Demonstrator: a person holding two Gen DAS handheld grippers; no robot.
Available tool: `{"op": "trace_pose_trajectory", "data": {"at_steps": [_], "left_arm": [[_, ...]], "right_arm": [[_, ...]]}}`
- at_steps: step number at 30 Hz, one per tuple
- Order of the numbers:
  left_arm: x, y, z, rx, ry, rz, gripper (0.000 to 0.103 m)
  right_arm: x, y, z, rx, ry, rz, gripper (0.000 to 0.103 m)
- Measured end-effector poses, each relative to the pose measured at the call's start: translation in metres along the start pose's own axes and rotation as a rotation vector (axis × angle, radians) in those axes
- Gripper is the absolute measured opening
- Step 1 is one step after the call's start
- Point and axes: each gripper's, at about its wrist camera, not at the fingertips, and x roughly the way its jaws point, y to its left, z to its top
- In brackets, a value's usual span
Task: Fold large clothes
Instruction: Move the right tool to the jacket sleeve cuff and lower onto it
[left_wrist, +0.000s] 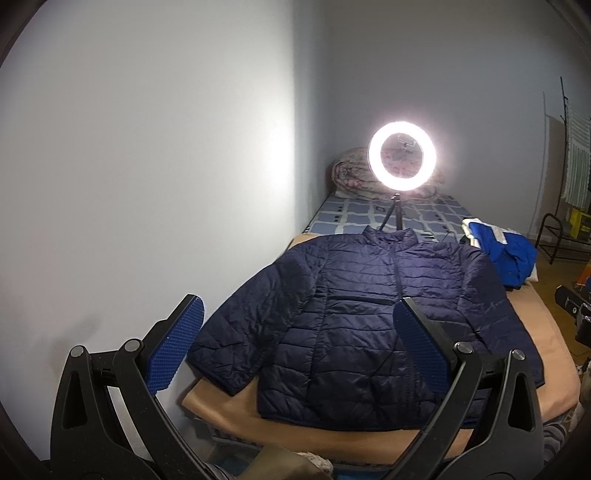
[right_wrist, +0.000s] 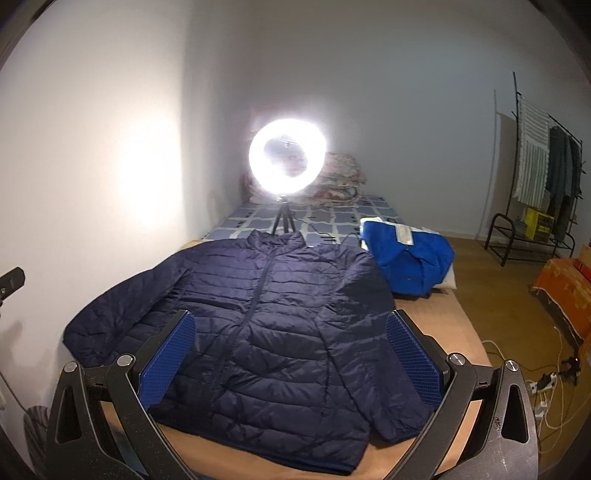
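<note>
A dark navy quilted puffer jacket (left_wrist: 354, 306) lies flat and zipped, front up, on a tan blanket (left_wrist: 550, 332) on the bed, collar far, sleeves spread to both sides. It also shows in the right wrist view (right_wrist: 266, 325). My left gripper (left_wrist: 299, 314) is open and empty, held above the near left part of the jacket. My right gripper (right_wrist: 290, 328) is open and empty, held above the jacket's lower middle. Neither gripper touches the jacket.
A lit ring light on a small tripod (right_wrist: 286, 162) stands on the bed behind the collar. A folded bright blue garment (right_wrist: 410, 254) lies at the far right of the bed. White wall on the left. Clothes rack (right_wrist: 546, 177) and floor cables (right_wrist: 546, 384) on the right.
</note>
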Motion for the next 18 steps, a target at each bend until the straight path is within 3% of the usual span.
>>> {"op": "trace_pose_trajectory", "data": {"at_steps": [10, 18], "left_arm": [[0.001, 0.048, -0.018, -0.029, 0.010, 0.092, 0.103], [0.004, 0.088, -0.047, -0.051, 0.068, 0.157, 0.103]], "right_arm": [[0.041, 0.056, 0.006, -0.054, 0.032, 0.141, 0.102], [0.094, 0.116, 0.002, -0.072, 0.070, 0.373, 0.102]]}}
